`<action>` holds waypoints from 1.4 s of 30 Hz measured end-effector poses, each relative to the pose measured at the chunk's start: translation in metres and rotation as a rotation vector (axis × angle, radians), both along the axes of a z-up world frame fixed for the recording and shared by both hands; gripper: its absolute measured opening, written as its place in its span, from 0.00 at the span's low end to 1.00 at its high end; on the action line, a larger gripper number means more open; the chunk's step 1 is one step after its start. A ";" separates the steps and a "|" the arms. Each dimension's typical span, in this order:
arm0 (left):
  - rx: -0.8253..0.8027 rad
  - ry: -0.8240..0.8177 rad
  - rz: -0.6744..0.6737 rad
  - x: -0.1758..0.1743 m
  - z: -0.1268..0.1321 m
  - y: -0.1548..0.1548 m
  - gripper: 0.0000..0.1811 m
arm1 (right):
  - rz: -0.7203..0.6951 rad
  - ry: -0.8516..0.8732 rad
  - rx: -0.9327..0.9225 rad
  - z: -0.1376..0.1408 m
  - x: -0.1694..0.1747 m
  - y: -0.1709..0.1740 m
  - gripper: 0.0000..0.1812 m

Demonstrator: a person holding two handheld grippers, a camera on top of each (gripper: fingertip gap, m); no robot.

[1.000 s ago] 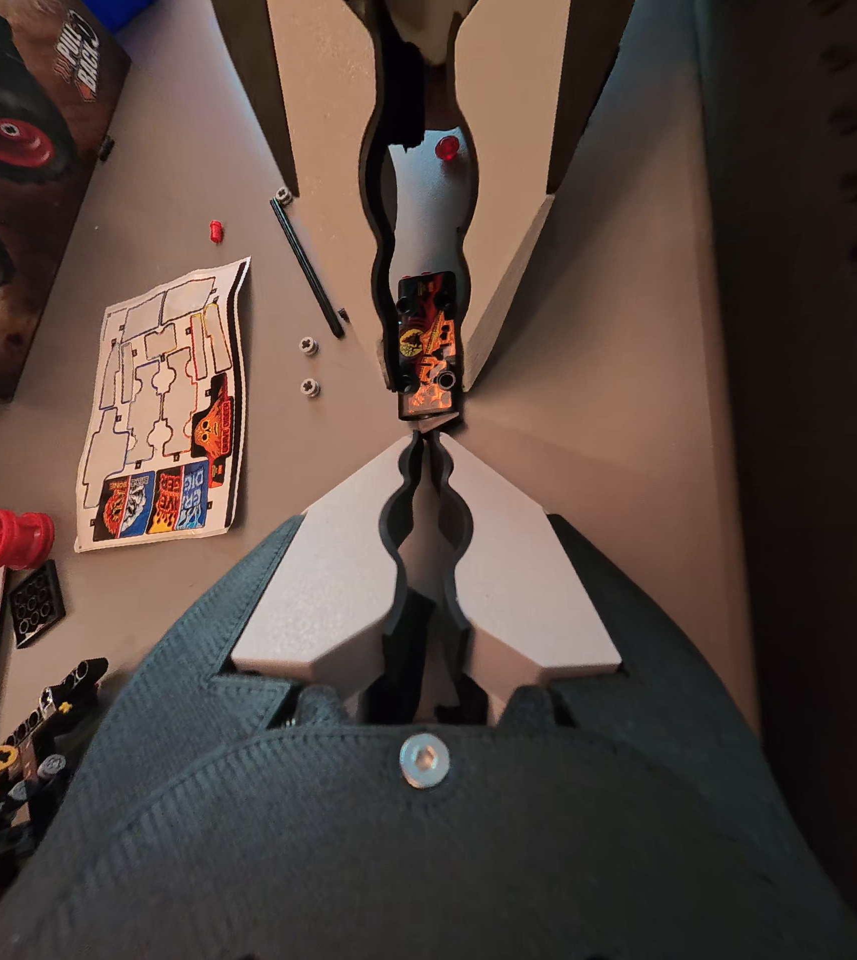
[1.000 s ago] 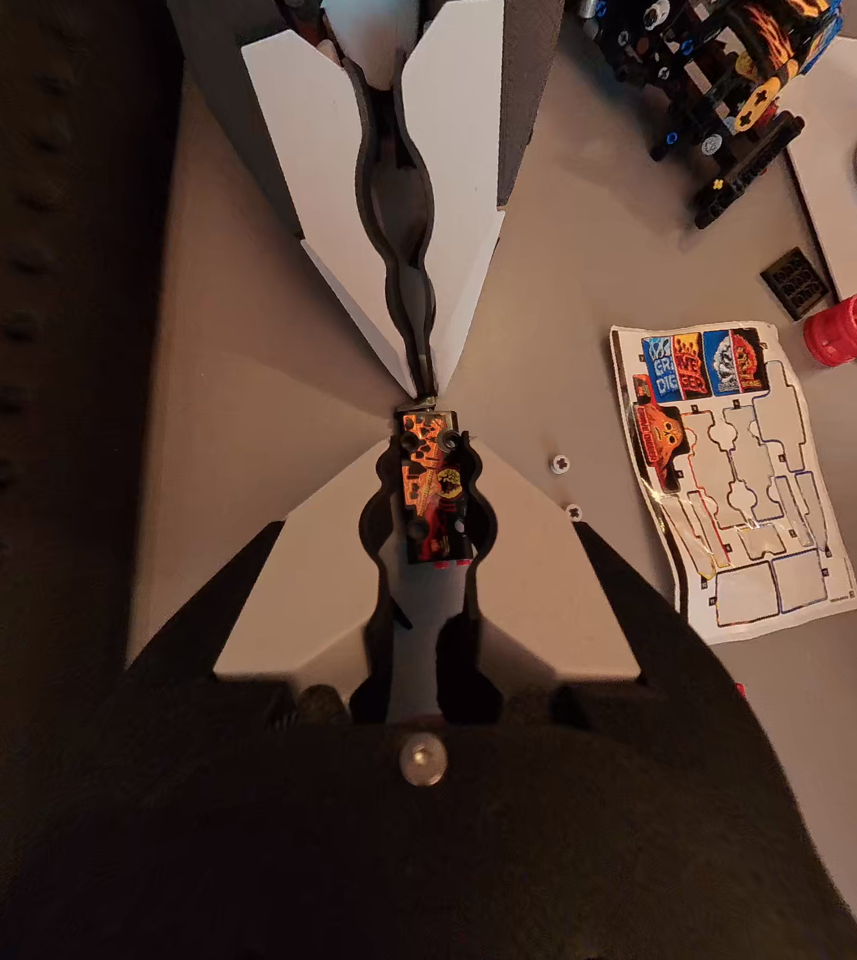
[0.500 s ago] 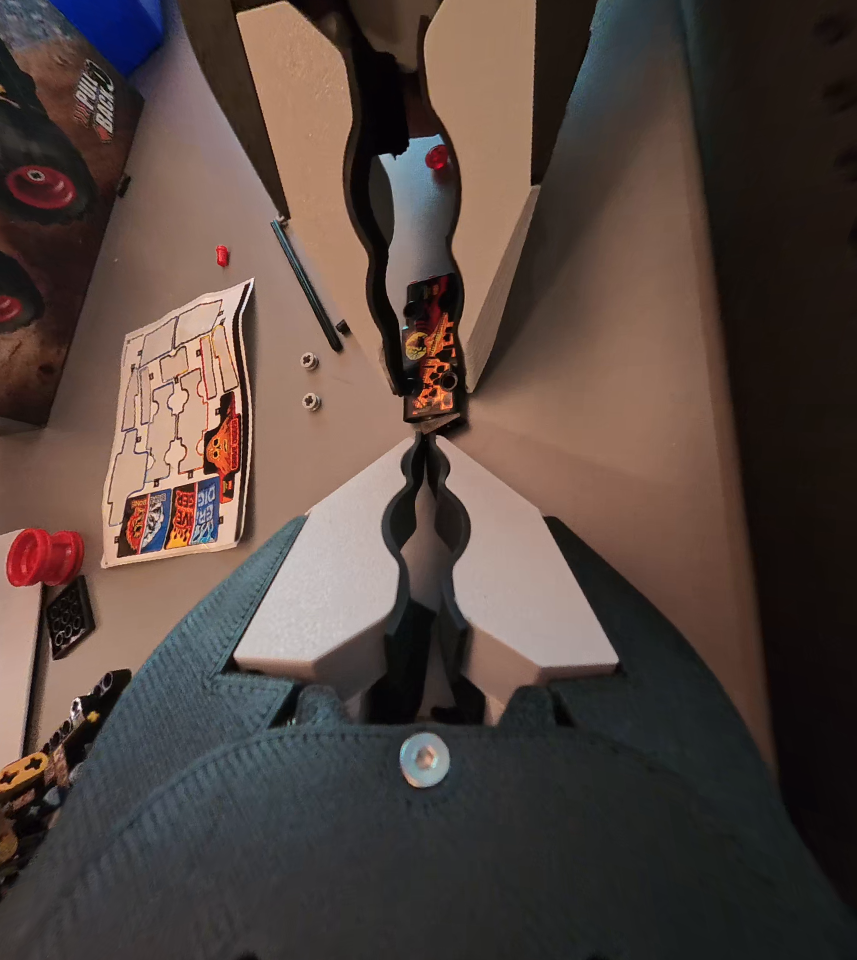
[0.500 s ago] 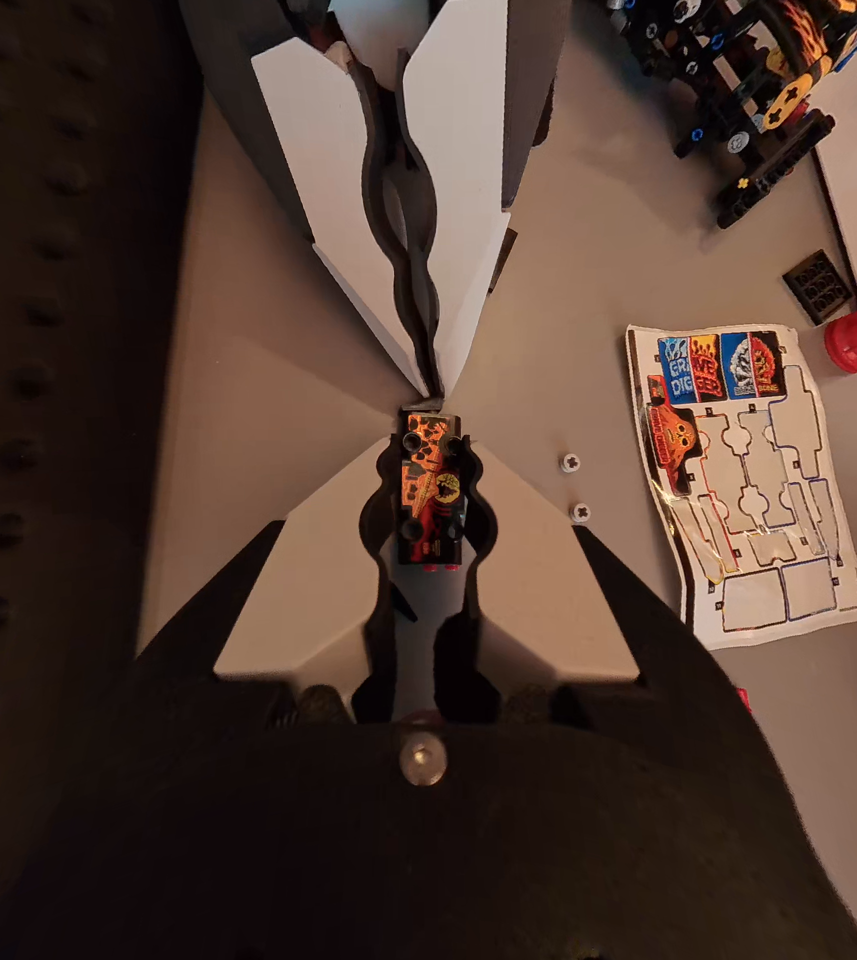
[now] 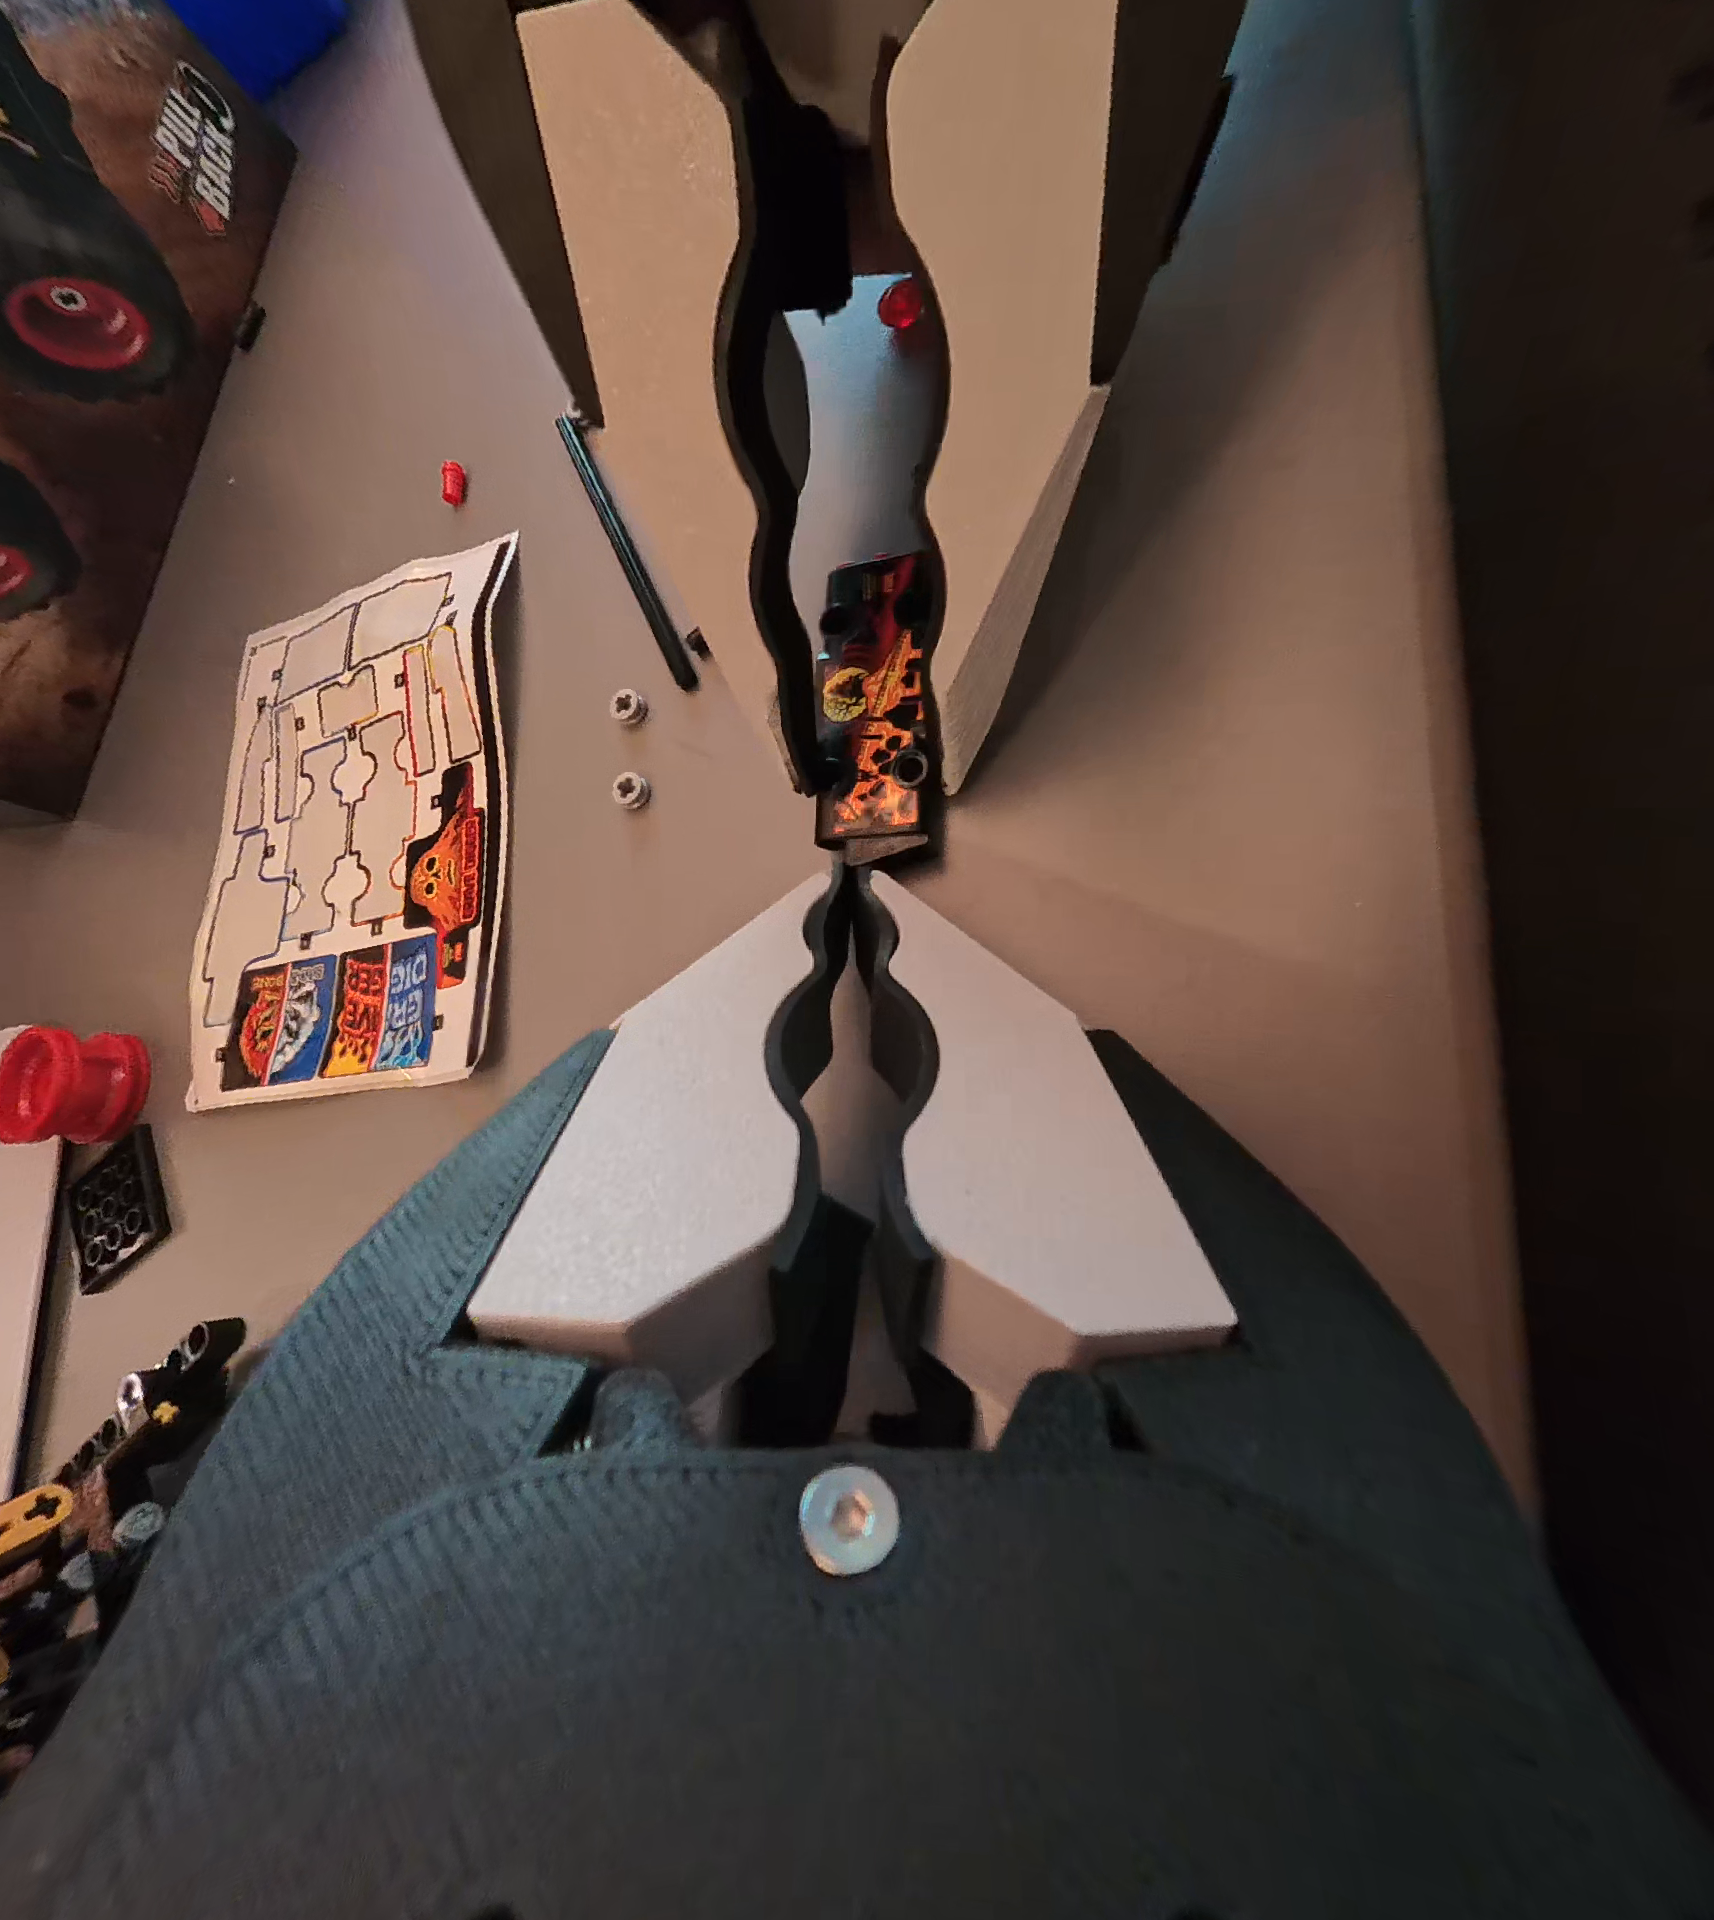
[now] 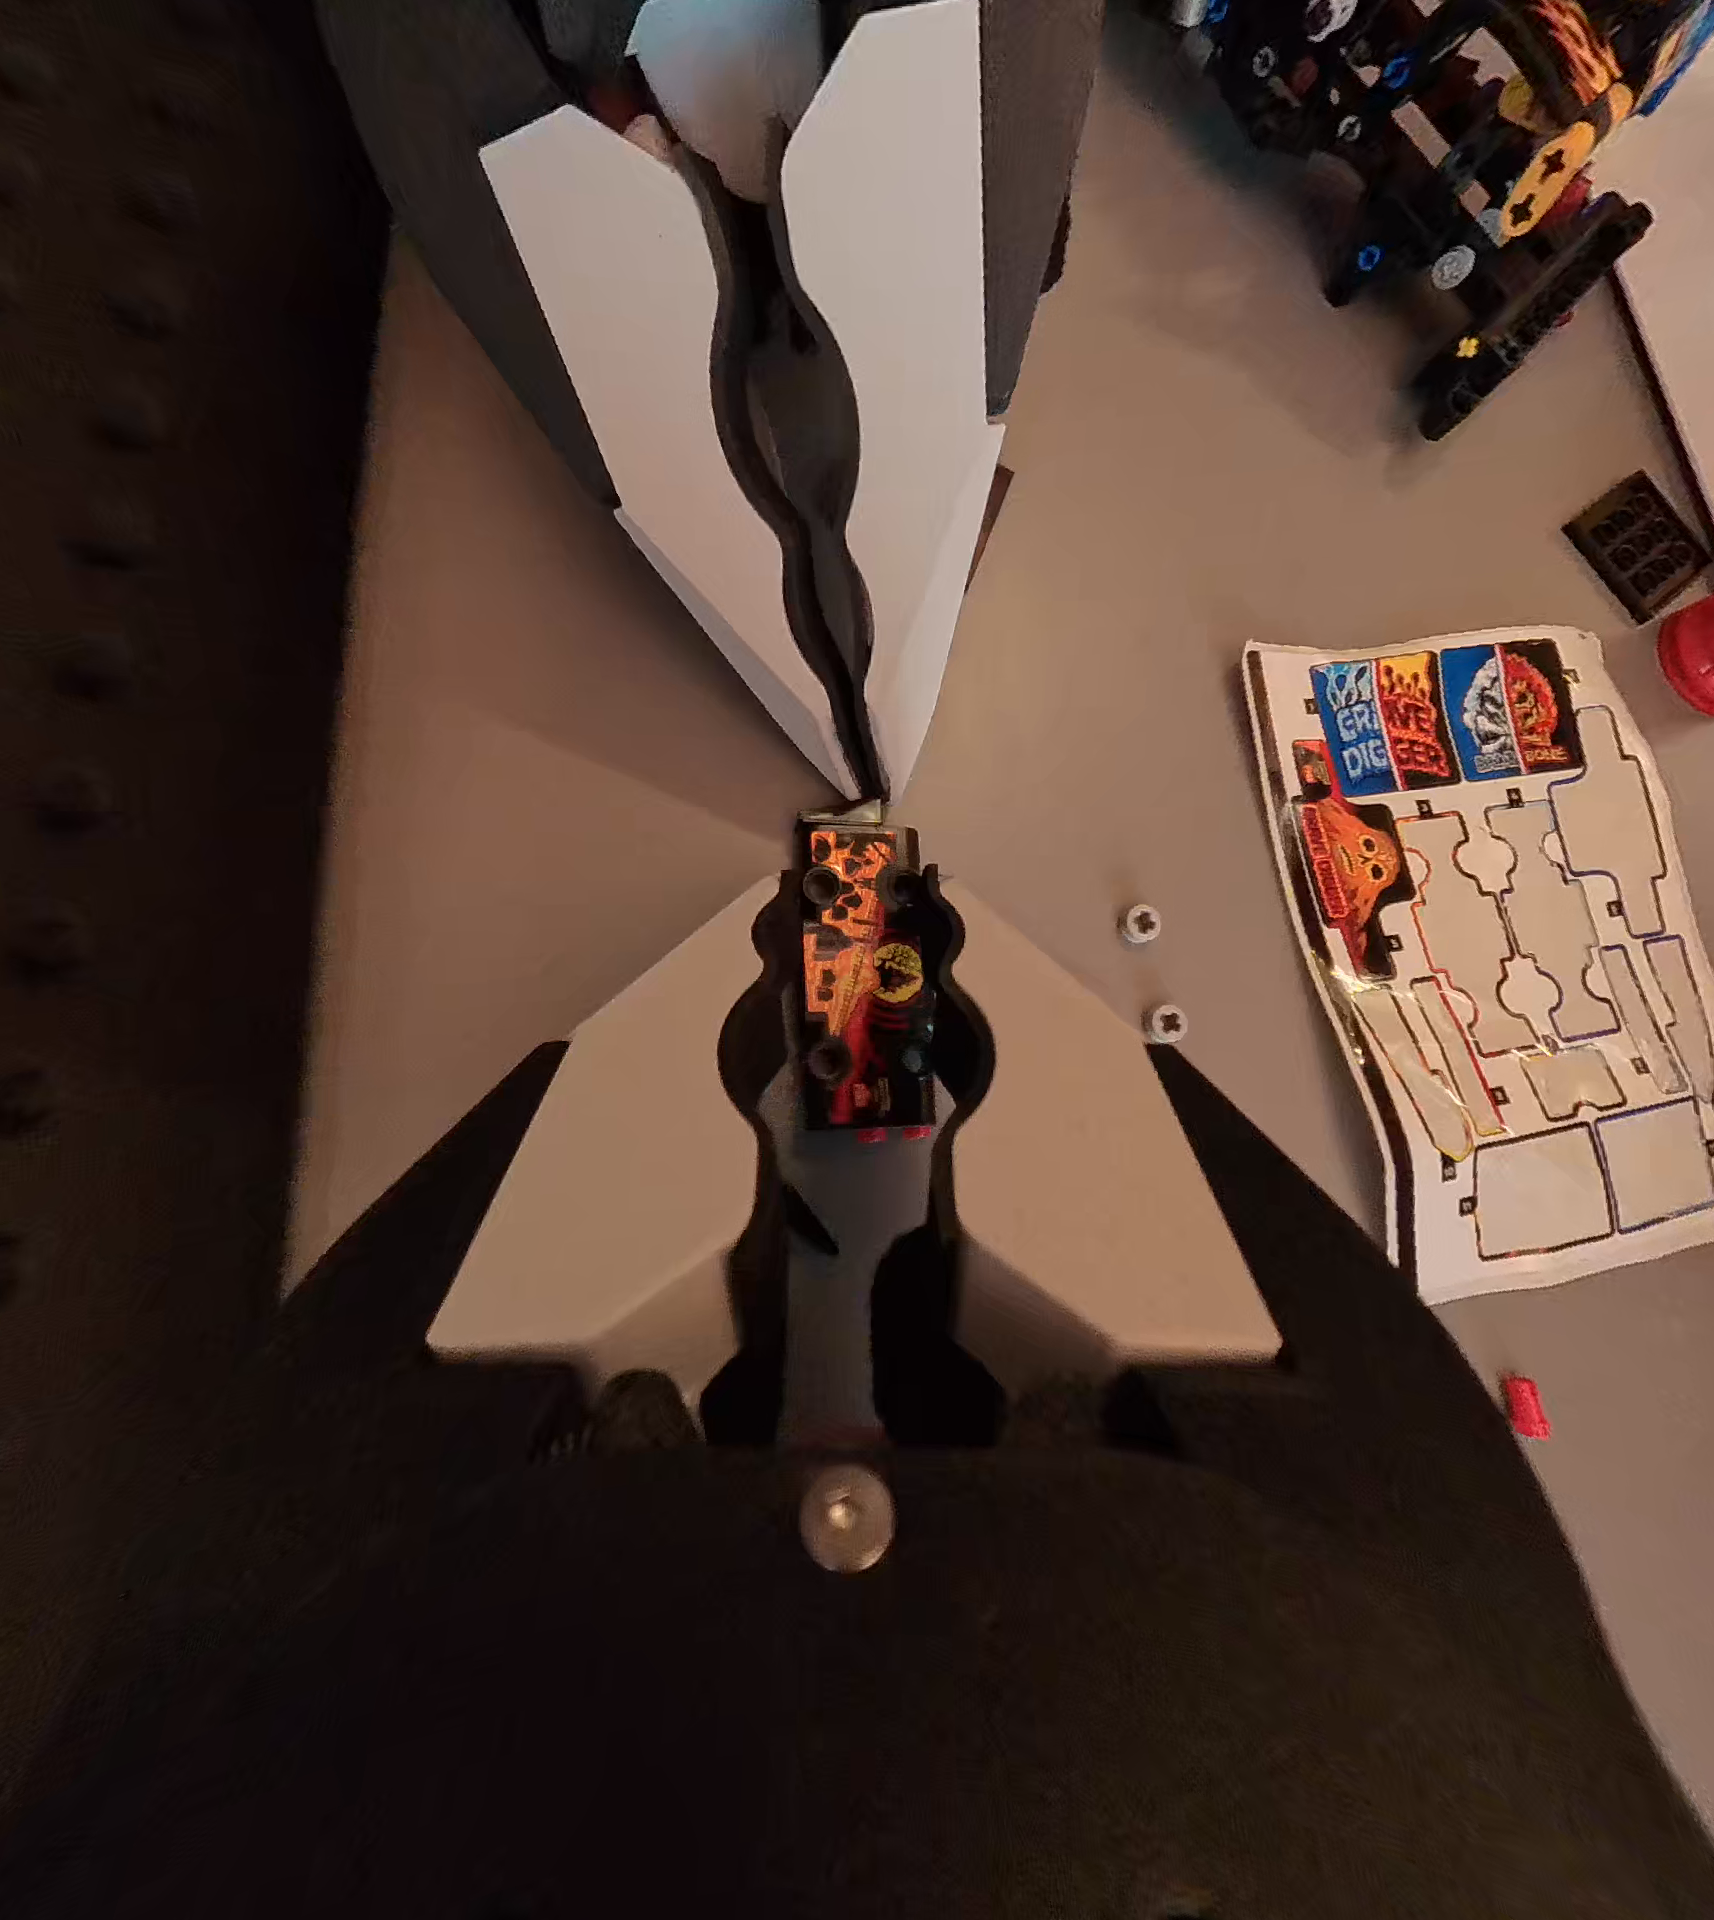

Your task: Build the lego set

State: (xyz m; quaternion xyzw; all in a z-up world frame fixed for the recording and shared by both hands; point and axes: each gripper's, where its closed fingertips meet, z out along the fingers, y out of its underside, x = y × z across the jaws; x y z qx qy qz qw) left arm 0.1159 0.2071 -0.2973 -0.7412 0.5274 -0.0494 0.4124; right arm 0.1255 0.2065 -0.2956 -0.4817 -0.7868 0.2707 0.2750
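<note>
A black panel with an orange flame sticker is held above the grey table. My right gripper is shut on it, one jaw on each long side. It also shows in the left wrist view, inside the right gripper. My left gripper faces it tip to tip. Its jaws are shut, pinching a thin pale edge at the panel's near end. The left gripper shows at the top of the right wrist view.
On the table lie a sticker sheet, two grey pins, a black axle, a red hub, a small black plate, the part-built model and the set's box. Dark upholstery borders one side. Left and right tips are no more than a few centimetres apart. From either gripper's tips it is about 20 cm to the part-built model.
Both grippers stay tip to tip with the panel between them. The pair swayed slightly over the table and came back. Neither grip has changed.
</note>
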 end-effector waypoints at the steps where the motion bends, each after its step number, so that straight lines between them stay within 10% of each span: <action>1: -0.011 -0.009 0.004 -0.001 0.000 0.001 0.00 | -0.006 0.000 -0.002 0.000 -0.001 0.001 0.11; 17: -0.073 -0.088 -0.001 0.002 0.008 0.001 0.08 | -0.300 0.234 -0.115 0.073 0.047 0.064 0.13; 26: -0.158 -0.092 0.012 0.018 0.002 0.007 0.18 | -0.558 0.016 -0.089 0.031 0.128 0.092 0.15; 42: -0.201 -0.079 -0.001 0.004 0.001 0.000 0.14 | -0.851 -0.005 -0.034 0.051 0.199 0.146 0.15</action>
